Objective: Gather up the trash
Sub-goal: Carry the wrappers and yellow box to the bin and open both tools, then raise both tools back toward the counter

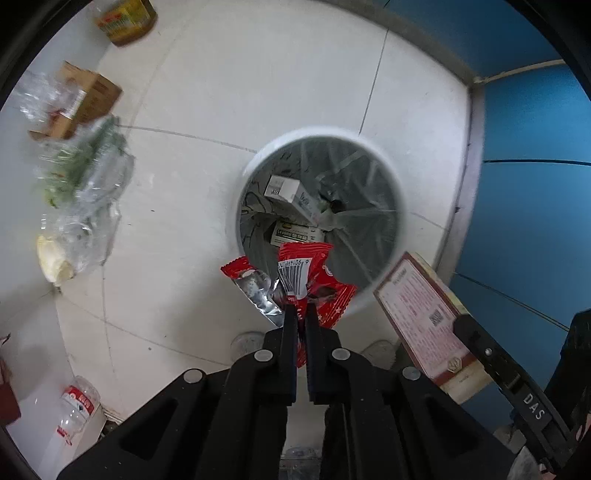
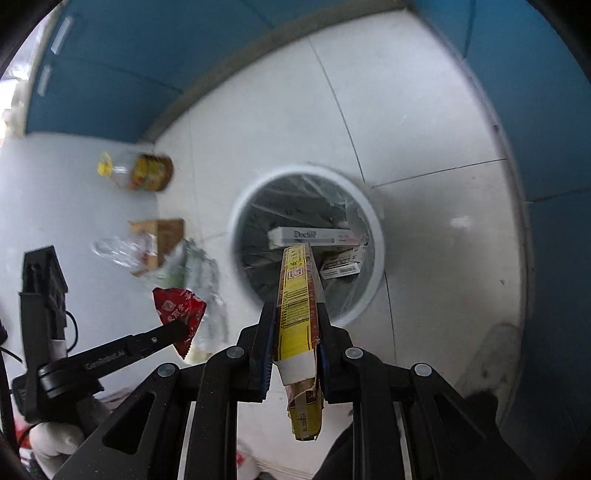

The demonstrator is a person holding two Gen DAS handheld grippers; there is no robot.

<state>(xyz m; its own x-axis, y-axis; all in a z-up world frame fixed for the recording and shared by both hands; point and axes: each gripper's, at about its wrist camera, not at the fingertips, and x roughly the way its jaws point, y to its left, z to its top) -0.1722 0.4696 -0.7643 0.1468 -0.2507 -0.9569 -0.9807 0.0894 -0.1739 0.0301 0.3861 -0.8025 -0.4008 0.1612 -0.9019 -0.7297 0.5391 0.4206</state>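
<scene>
Trash for collection: a red snack wrapper [image 1: 306, 280] clamped between the closed jaws of the left gripper [image 1: 301, 314], and a flat yellow carton [image 2: 297, 306] pinched edge-on in the jaws of the right gripper [image 2: 297, 314]. Both are held above the near rim of a round white bin [image 1: 391, 166] lined with a clear bag, standing on the tiled floor [image 1: 258, 74] and already containing small boxes [image 1: 291, 195]. Far left on the floor lie crumpled clear plastic [image 1: 85, 177], a brown cardboard box [image 1: 92, 96] and a yellow-labelled bottle [image 1: 127, 20].
</scene>
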